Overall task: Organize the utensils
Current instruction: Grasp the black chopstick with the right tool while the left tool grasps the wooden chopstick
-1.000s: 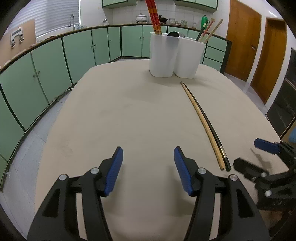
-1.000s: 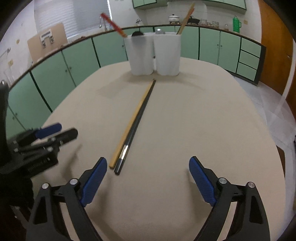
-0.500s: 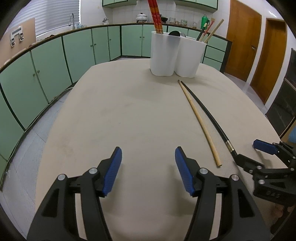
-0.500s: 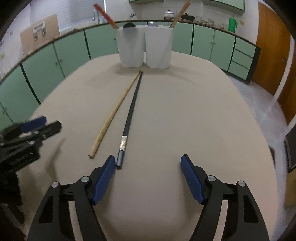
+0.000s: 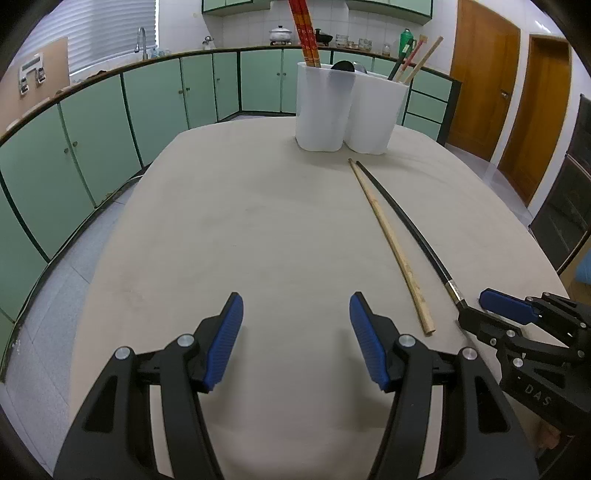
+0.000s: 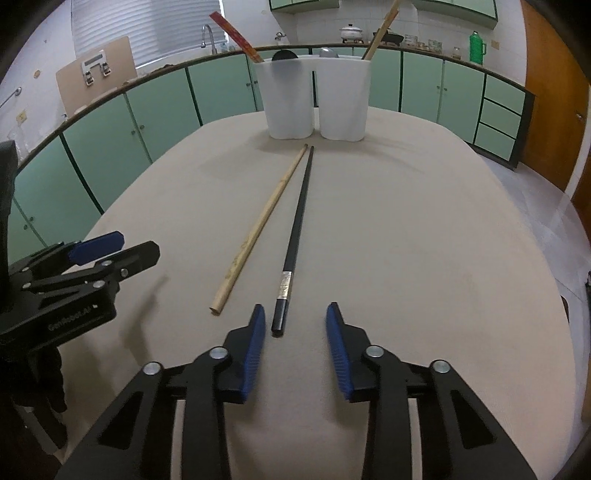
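Right now the right gripper (image 6: 295, 325) is hovering low over the beige oval table (image 6: 424, 240), its blue-padded jaws standing partly apart and gripping nothing. The near end of the long black chopstick with a silver band (image 6: 295, 229) is lying on the table just ahead of the gap between those jaws, closer to the left pad, and not touching either one as far as the view shows. Beside it, a pale bamboo chopstick (image 6: 258, 229) is lying on the tabletop; the two sticks are nearly meeting at their far tips and spreading apart toward the near ends.

Both far tips are pointing at the white plastic two-compartment utensil holder (image 6: 314, 99) standing upright at the far side of the table. Red chopsticks (image 5: 306, 33) are sticking out of one compartment, while a wooden stick (image 6: 382, 31) is leaning out of the other.

To the left, the left gripper (image 5: 295, 332) is hanging above bare tabletop with its jaws spread wide and empty, well apart from both chopsticks.
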{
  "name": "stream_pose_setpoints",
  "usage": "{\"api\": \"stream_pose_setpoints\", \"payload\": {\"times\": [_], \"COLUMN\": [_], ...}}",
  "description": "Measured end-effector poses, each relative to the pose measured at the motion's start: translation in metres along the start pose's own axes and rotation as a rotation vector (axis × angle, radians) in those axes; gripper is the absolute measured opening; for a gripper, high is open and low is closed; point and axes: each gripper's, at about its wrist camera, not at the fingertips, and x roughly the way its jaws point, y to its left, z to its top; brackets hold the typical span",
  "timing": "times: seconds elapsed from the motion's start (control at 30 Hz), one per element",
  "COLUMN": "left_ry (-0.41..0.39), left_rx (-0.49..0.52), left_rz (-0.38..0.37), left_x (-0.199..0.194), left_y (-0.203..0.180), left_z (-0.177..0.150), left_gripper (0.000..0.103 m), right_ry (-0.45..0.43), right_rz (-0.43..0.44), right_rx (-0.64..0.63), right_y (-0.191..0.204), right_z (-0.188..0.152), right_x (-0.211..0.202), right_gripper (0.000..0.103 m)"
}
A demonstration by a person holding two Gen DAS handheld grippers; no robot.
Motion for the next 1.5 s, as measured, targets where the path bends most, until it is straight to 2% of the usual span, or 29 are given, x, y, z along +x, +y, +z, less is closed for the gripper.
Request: {"api": "stream_pose_setpoints", "payload": {"times": [0.13, 0.27, 0.5, 0.83, 1.13, 1.23, 1.37, 1.5], "left_ry": [0.002, 0.004, -0.003, 0.02, 0.075, 0.077, 0.076, 0.074], "left_rx": [0.004, 0.005, 0.02, 0.047, 0.054, 0.05, 0.054, 0.053], "left_rz": [-0.004, -0.011, -0.028, -0.101, -0.104, -0.099, -0.089, -0.084], "left_x": [0.0, 0.001, -0.002, 0.001, 0.018, 0.02, 0.023, 0.022], "left_y": [-0.003, -0.008, -0.02, -0.054, -0.068, -0.069, -0.073, -0.074], "left_z": [0.0, 0.001, 0.003, -0.003, -0.007, -0.006, -0.005, -0.005], "left_gripper": [0.059, 0.059, 0.059, 0.058, 0.042, 0.04, 0.029, 0.023], "right_ry": [0.003, 0.006, 0.005, -0.005, -0.015, -0.015, -0.014, -0.012], "right_rz": [-0.015, -0.011, -0.012, -0.05, -0.054, -0.051, -0.05, -0.06], "right_rx": [-0.021, -0.052, -0.009, 0.094, 0.101, 0.104, 0.101, 0.088], "right_y": [0.005, 0.011, -0.002, -0.041, -0.046, -0.047, -0.047, -0.044], "right_z": [-0.002, -0.001, -0.003, -0.006, -0.005, -0.005, -0.005, -0.005], "right_x": [0.0, 0.001, -0.003, -0.009, -0.008, -0.008, -0.006, -0.005], "right_gripper": [0.023, 0.009, 0.006, 0.006, 0.006, 0.006, 0.006, 0.007]}}
